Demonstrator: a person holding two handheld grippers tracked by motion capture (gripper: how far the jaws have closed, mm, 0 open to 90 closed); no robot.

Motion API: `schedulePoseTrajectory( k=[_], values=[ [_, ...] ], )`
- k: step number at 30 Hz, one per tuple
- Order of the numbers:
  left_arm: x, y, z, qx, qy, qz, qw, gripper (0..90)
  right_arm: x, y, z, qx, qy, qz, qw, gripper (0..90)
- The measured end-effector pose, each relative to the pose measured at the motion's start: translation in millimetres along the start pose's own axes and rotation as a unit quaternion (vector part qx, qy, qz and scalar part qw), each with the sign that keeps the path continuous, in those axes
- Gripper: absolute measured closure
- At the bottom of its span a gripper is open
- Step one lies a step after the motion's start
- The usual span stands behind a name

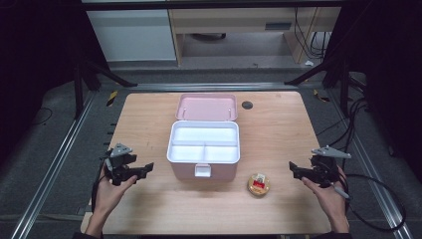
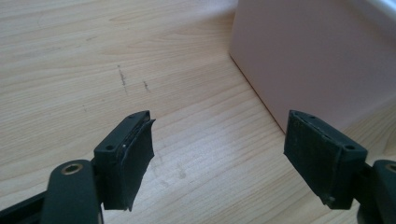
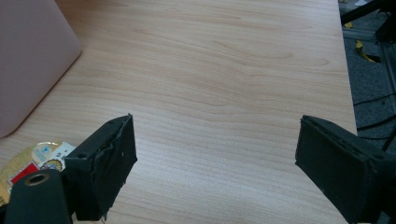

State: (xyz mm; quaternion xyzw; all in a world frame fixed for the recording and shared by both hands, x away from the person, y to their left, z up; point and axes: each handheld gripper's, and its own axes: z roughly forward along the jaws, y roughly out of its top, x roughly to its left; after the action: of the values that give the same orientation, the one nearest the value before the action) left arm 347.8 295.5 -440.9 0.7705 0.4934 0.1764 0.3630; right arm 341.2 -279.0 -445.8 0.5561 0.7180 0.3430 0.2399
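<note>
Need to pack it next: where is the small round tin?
High view: the round tin lies on the table, right of the pink box's front corner.

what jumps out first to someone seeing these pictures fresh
An open pink box with a white divided tray sits mid-table, its lid tipped back. A small round gold tin lies right of its front corner. The left gripper and right gripper flank the box, both open and empty.

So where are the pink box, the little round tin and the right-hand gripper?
pink box (image 1: 185,173): high view, on its front wall.
round tin (image 1: 258,184): high view, on its labelled lid.
right gripper (image 1: 293,170): high view, between its open jaw tips.
</note>
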Motion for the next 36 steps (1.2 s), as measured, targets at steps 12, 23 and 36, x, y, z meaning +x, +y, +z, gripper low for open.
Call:
schedulePoseTrajectory(
  k=[12,23,36],
  values=[
    [7.3,-1.2,2.3,0.001,0.006,-0.01,0.9999,22.9,29.6,31.4,-5.3,0.019,0.013,-0.043,0.9988,11.5],
    [14.5,-4.0,2.4,-0.003,0.007,-0.009,0.9999,22.7,59.9,22.9,21.2,0.044,0.054,-0.051,0.9963,11.3],
    [18.8,-5.4,-0.9,-0.001,0.0,-0.02,0.9998,22.7,69.8,8.8,11.8,0.098,0.053,-0.055,0.9922,10.8]
  ],
)
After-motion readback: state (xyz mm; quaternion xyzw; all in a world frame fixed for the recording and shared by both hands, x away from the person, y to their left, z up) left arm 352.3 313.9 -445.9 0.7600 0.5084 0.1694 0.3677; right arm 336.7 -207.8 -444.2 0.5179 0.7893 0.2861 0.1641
